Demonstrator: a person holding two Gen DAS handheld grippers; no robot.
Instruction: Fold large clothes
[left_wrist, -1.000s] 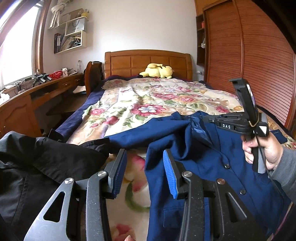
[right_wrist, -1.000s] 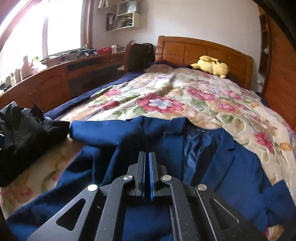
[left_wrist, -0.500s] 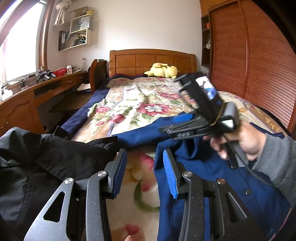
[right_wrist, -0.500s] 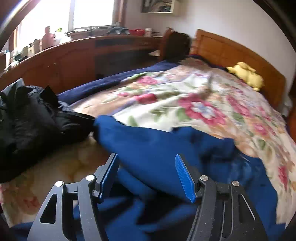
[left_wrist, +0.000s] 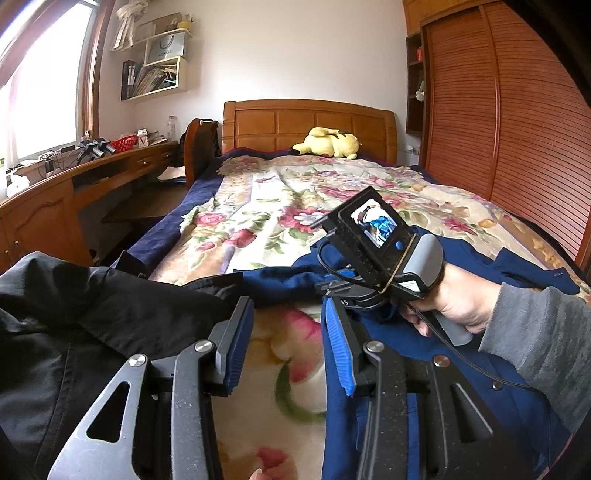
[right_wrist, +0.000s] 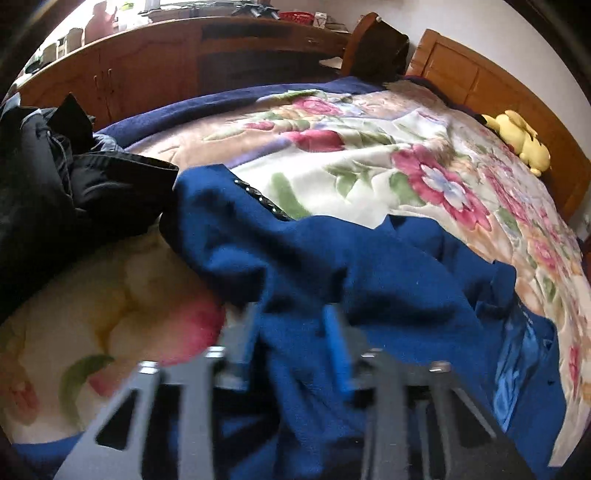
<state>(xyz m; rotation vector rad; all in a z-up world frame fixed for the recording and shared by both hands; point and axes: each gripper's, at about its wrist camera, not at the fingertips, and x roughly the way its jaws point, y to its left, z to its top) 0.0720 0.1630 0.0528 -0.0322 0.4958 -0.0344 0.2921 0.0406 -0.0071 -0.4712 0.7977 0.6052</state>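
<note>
A large blue jacket lies spread on the floral bedspread, one sleeve stretched left toward a black garment. It also shows in the left wrist view. My left gripper is open and empty, hovering over the bedspread at the jacket's left edge. My right gripper is open, blurred by motion, with its jaws low over a bunched fold of the jacket near the sleeve. In the left wrist view the right gripper's body is seen from behind, held by a hand, tilted down onto the jacket; its tips are hidden.
A black jacket is heaped at the bed's near left corner, touching the blue sleeve's cuff. A yellow plush toy lies by the wooden headboard. A wooden desk runs along the left; a slatted wardrobe stands right.
My right gripper opened from shut, swung left and dropped low onto the jacket's sleeve area. My left gripper stayed open and nearly still.
</note>
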